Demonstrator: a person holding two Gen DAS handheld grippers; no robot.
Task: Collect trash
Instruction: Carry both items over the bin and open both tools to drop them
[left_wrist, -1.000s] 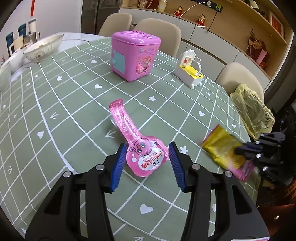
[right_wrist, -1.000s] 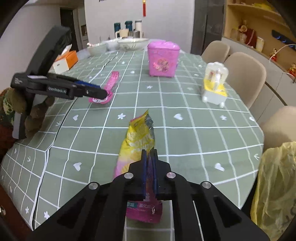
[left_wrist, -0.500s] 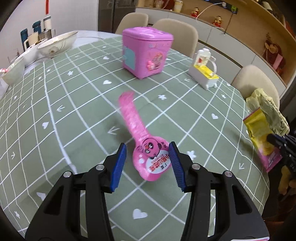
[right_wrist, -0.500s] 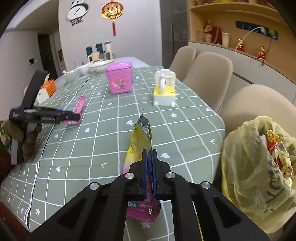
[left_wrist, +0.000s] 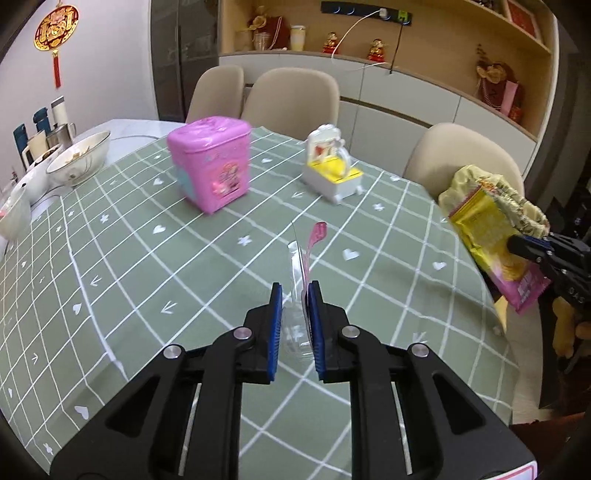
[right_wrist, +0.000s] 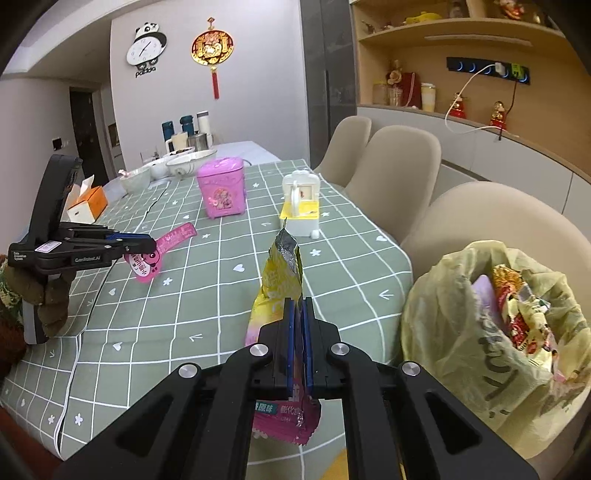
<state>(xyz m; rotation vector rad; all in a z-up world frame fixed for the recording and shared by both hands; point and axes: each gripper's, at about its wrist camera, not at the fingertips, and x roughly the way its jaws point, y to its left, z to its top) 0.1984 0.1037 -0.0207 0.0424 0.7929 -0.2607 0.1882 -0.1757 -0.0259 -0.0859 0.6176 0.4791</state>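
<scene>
Table (left_wrist: 129, 258): green checked cloth
Left gripper (left_wrist: 295, 291): just squeezed onto pink pouch (right_wrist: 162, 243)
Right gripper (right_wrist: 300, 308): clamped on yellow wrapper (right_wrist: 280, 273), near trash bag (right_wrist: 461, 332)

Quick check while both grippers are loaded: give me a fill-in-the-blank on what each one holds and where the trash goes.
1. The left gripper jaws pinch a ____ spoon-shaped wrapper.
2. The right gripper is shut on a yellow and pink ____.
3. The open yellow ____ already holds wrappers.

Missing words: pink; snack bag; trash bag
</scene>
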